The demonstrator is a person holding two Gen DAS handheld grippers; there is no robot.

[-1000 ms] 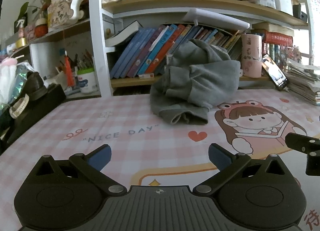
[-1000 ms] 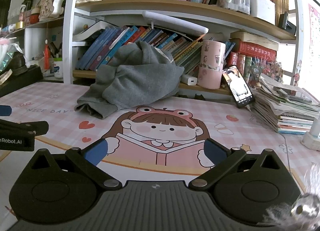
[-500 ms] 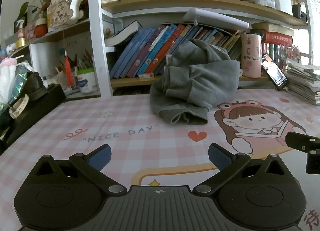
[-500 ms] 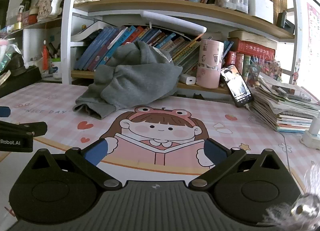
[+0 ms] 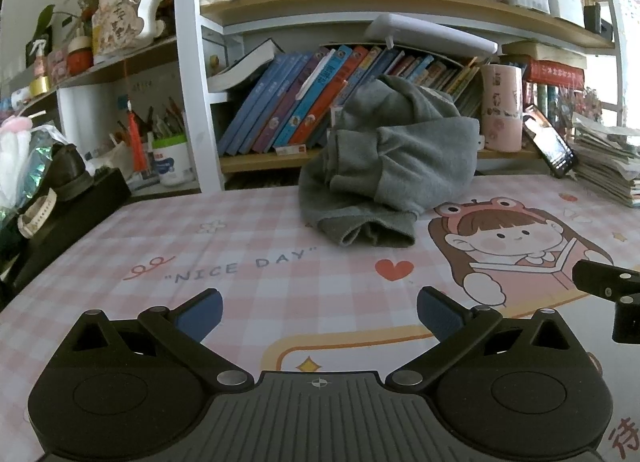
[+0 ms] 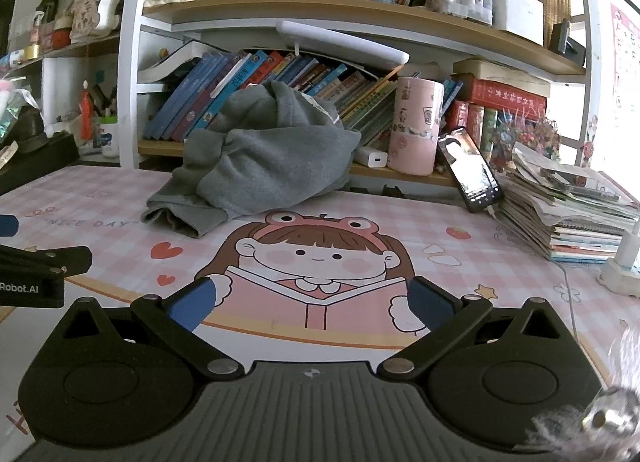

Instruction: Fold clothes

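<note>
One grey garment (image 5: 394, 165) lies in a crumpled heap at the far edge of the pink checked desk mat (image 5: 248, 246), slumped against the row of books (image 5: 296, 105) on the lowest shelf, with a ribbed cuff or hem spilling toward the "NICE DAY" lettering. Nothing is folded yet, so the step in hand looks like the reach and first pick. To do it well, I would go for that ribbed edge nearest the lettering and draw the cloth out over the cartoon girl print (image 6: 316, 258), away from the books, the pink cup (image 6: 416, 125) and the propped phone (image 6: 470, 169) just beside the heap. The left gripper (image 5: 318, 314) and the right gripper (image 6: 312, 306) both stand wide apart, empty, well short of the garment and touching nothing.
</note>
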